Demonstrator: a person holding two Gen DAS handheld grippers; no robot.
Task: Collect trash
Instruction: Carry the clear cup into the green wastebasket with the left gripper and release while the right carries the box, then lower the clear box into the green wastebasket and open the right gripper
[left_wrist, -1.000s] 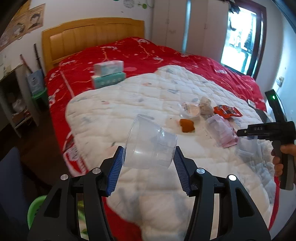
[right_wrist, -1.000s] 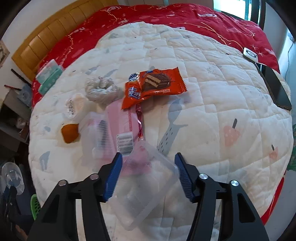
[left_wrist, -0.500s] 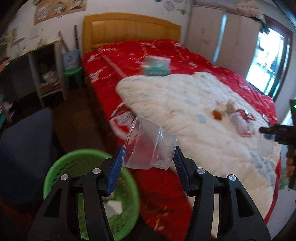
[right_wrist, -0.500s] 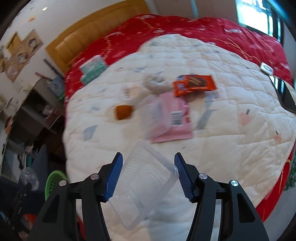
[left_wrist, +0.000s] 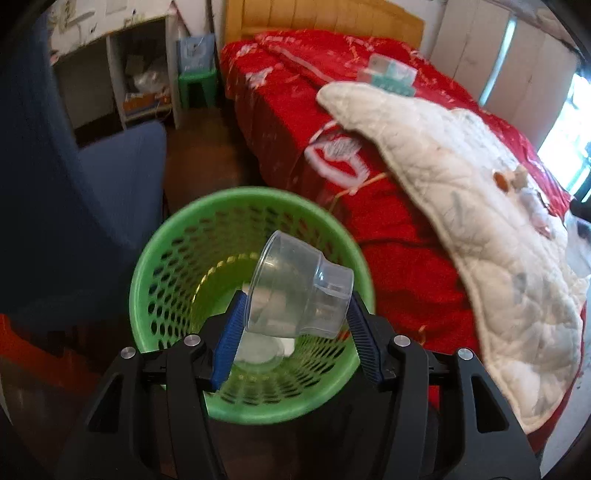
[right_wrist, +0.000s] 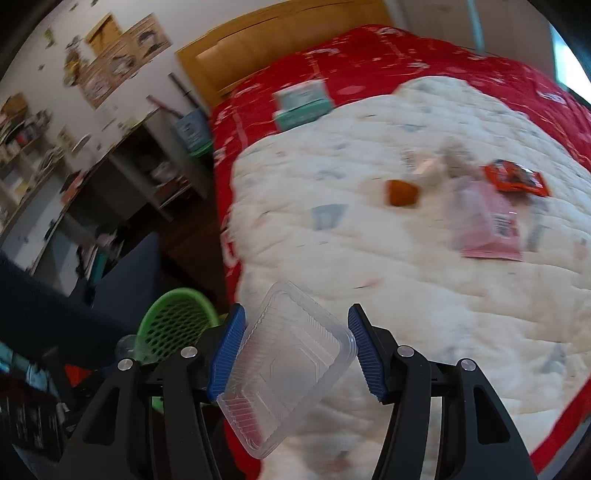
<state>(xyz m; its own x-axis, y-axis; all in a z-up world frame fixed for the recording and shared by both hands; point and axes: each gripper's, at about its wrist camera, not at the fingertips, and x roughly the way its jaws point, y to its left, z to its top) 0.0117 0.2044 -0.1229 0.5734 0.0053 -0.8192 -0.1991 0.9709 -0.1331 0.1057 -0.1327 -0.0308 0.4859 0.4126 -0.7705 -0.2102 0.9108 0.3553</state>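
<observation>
My left gripper (left_wrist: 295, 325) is shut on a clear plastic cup (left_wrist: 295, 288), held tilted right above the open mouth of a green mesh trash basket (left_wrist: 173, 236) on the floor. White paper scraps lie at the basket's bottom. My right gripper (right_wrist: 295, 347) is shut on a clear plastic lid (right_wrist: 284, 369), hanging over the white quilt's near edge; the green basket (right_wrist: 173, 317) shows low at its left. On the quilt (right_wrist: 369, 258) lie an orange snack wrapper (right_wrist: 515, 179), a pink packet (right_wrist: 487, 225), an orange peel (right_wrist: 402, 192) and crumpled wrappers (right_wrist: 424, 162).
The bed with a red cover (left_wrist: 314, 110) and wooden headboard (left_wrist: 325, 18) fills the right. Tissue packs (right_wrist: 303, 103) rest near the pillows. A dark blue chair (left_wrist: 92, 206) stands close to the basket's left. Shelves (left_wrist: 122, 77) and a green stool (left_wrist: 195, 85) line the wall.
My left gripper swung away from the bed and down, bringing the cup over the green basket. My right gripper lifted the lid off the quilt and moved left toward the bed's edge.
</observation>
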